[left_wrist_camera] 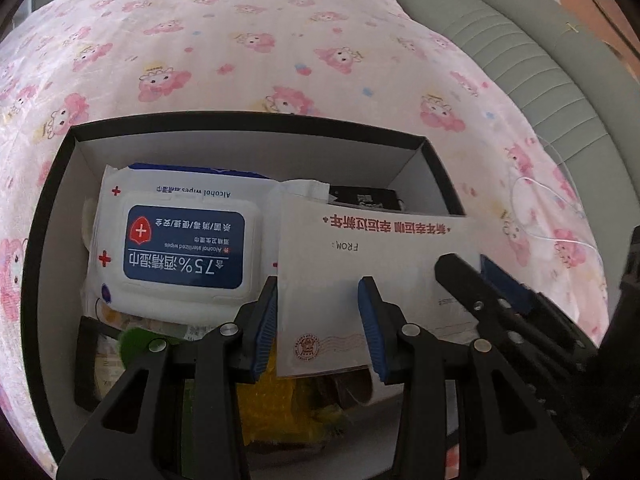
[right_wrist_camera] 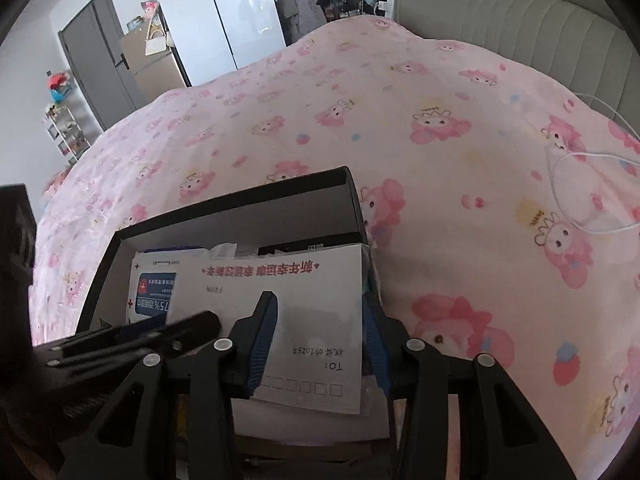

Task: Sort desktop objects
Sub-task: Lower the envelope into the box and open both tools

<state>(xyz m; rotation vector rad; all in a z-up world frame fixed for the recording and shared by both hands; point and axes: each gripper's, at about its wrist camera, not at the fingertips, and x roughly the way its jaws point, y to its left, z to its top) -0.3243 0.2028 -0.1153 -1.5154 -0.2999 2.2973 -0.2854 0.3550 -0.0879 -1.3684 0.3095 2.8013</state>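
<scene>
A black box [left_wrist_camera: 248,120] with white inner walls sits on a pink patterned bedspread [left_wrist_camera: 280,40]. On its contents a white envelope [left_wrist_camera: 360,248] with red print lies tilted, its right corner over the box's right wall. My left gripper [left_wrist_camera: 320,280] hovers over the envelope's left half, jaws partly open, the paper's face showing through the gap. My right gripper [right_wrist_camera: 316,296] stands the same way over the right half of the envelope [right_wrist_camera: 312,320], open. Whether any fingertip touches the paper I cannot tell. A pack of alcohol wipes [left_wrist_camera: 180,248] lies in the box's left part.
Under the envelope are a yellow packet [left_wrist_camera: 272,408], a green item [left_wrist_camera: 134,344] and a black item [left_wrist_camera: 364,198] at the back. A white cable [right_wrist_camera: 580,184] loops on the bedspread to the right. A padded grey-green headboard [left_wrist_camera: 520,60] borders the bed.
</scene>
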